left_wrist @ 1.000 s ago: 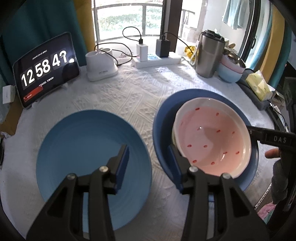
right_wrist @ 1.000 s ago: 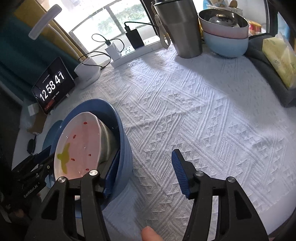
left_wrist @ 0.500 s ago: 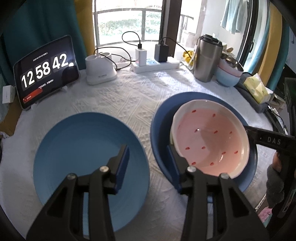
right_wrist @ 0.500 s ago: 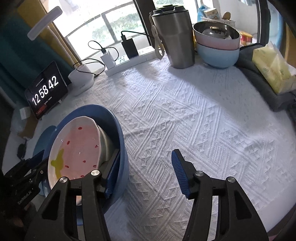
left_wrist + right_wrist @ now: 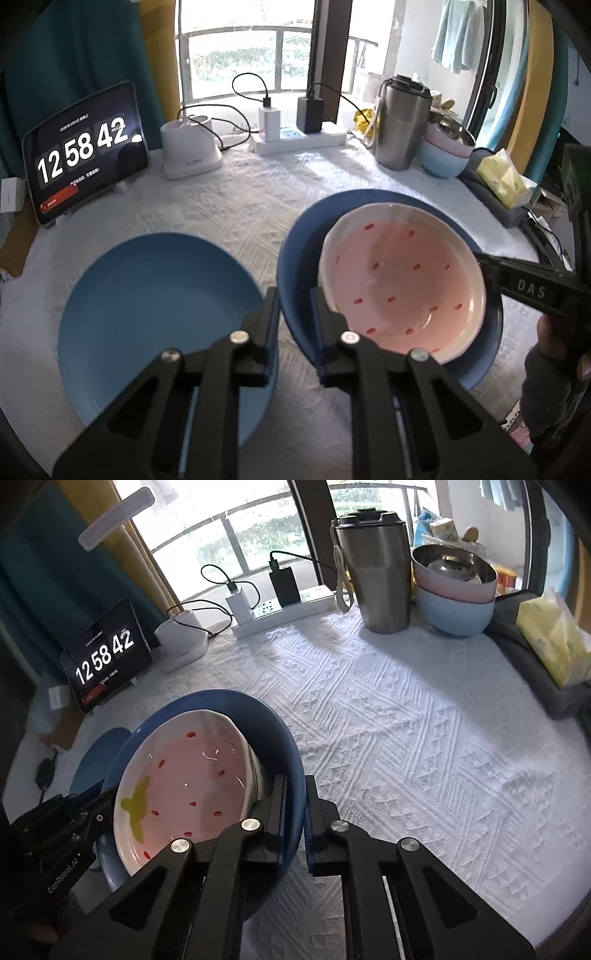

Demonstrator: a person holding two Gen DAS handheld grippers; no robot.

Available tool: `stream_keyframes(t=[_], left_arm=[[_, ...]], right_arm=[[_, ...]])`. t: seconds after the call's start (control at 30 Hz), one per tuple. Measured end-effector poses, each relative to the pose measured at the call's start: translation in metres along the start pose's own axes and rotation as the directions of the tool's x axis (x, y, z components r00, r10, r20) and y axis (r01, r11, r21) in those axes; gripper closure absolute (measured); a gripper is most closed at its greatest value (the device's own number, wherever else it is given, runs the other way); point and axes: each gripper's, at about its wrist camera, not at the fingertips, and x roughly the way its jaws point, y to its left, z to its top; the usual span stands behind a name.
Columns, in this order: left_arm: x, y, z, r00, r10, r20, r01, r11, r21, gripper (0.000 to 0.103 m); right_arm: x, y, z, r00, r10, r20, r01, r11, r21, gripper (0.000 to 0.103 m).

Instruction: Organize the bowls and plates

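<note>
Gripping the blue bowl (image 5: 284, 738) — both grippers, opposite rims.

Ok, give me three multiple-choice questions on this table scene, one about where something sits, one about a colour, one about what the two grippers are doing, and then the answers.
1. Where does the pink ceramic dish with red spots sit?
A. inside the dark blue bowl
B. on the flat light blue plate
C. beside the steel tumbler

2. What colour is the lower of the two stacked bowls by the tumbler?
A. yellow
B. light blue
C. black

3. What are the left gripper and right gripper doing?
A. both open above the cloth
B. each shut on the dark blue bowl's rim
C. both holding the plate

Answers: 1 A, the dish lies tilted within the bowl's wall. 2 B, a pink bowl sits on a light blue one. 3 B, each wrist view shows its fingers clamped over the rim, on opposite sides.
</note>
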Motion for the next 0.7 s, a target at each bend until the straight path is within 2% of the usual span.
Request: stream_keyframes(t=[0.1, 0.7], left_arm=[[-0.001, -0.001, -0.001, 1.000, 0.000, 0.007, 0.000, 1.000, -0.009, 0.089], [-0.004, -0.007, -0.002, 0.999, -0.051, 0.002, 0.051, 0.999, -0.012, 0.089]], right_arm=[[-0.001, -0.004, 0.001, 1.000, 0.021, -0.001, -0.021, 0.999, 0.024, 0.094], [-0.013, -0.001, 0.001, 1.000, -0.027, 0.006, 0.027, 1.000, 0.001, 0.094]])
